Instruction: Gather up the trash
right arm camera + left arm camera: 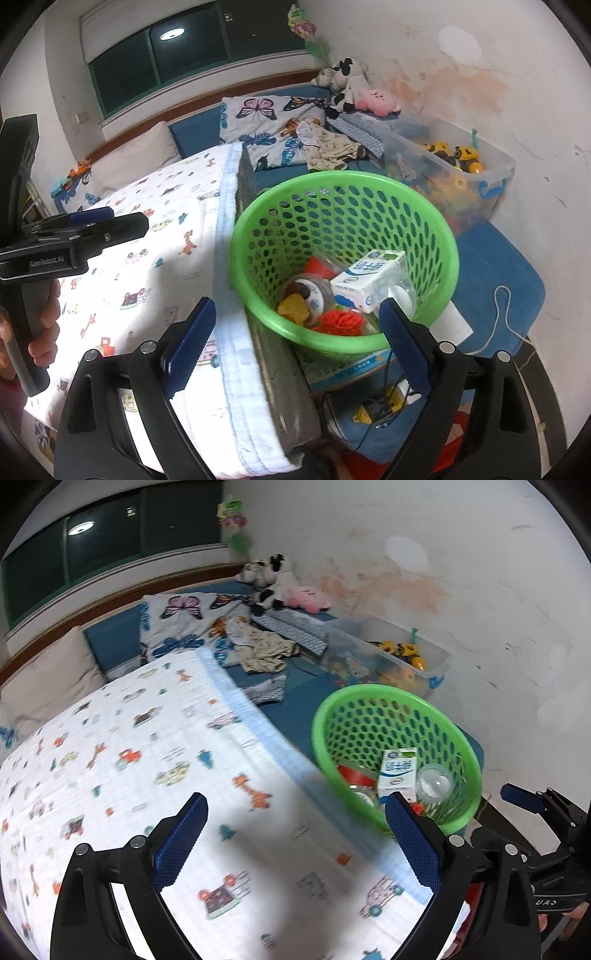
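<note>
White "GenRobot.AI" lettering on black body of left hand-held gripper (pixel 90 223), mirrored partial letters on right hand-held gripper body (pixel 546 902) not legible, blue print on white milk carton (pixel 369 280) in green basket (pixel 258 225) too blurred to read

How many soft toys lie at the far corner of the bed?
2: a black-and-white cow plush against the wall, and a pink plush just right of it. Others may be hidden behind them.

Child's bedroom: bed (pixel 147 206), plush toys (pixel 354 88).
</note>
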Motion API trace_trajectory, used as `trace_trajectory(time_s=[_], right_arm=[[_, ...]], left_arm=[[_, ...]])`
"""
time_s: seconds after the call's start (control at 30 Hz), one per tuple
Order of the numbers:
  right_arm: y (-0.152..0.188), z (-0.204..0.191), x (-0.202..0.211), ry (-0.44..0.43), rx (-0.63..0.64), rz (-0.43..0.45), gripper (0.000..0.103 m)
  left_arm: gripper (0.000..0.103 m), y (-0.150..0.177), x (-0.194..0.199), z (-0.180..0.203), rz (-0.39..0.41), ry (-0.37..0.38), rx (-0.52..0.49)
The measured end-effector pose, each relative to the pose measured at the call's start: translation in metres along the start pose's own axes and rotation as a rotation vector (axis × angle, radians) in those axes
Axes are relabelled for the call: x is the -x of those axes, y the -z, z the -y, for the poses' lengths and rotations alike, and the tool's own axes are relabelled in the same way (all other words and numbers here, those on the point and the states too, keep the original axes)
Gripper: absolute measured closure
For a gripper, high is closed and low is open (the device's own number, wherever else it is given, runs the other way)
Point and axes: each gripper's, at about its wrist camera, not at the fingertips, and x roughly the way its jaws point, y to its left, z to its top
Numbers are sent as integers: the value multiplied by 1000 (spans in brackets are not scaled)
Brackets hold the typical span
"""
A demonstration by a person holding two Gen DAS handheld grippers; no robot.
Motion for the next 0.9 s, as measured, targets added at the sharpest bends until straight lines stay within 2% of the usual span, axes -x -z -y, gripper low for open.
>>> trace_trajectory(time_s=[0.23, 0.9], right_arm=[[1, -19, 5, -17, 9, 8, 11], [4, -64, 24, -23, 59, 42, 7]], left_arm=[[7, 14, 17, -18, -1, -7, 35], [7, 60, 84, -65, 81, -125, 106]])
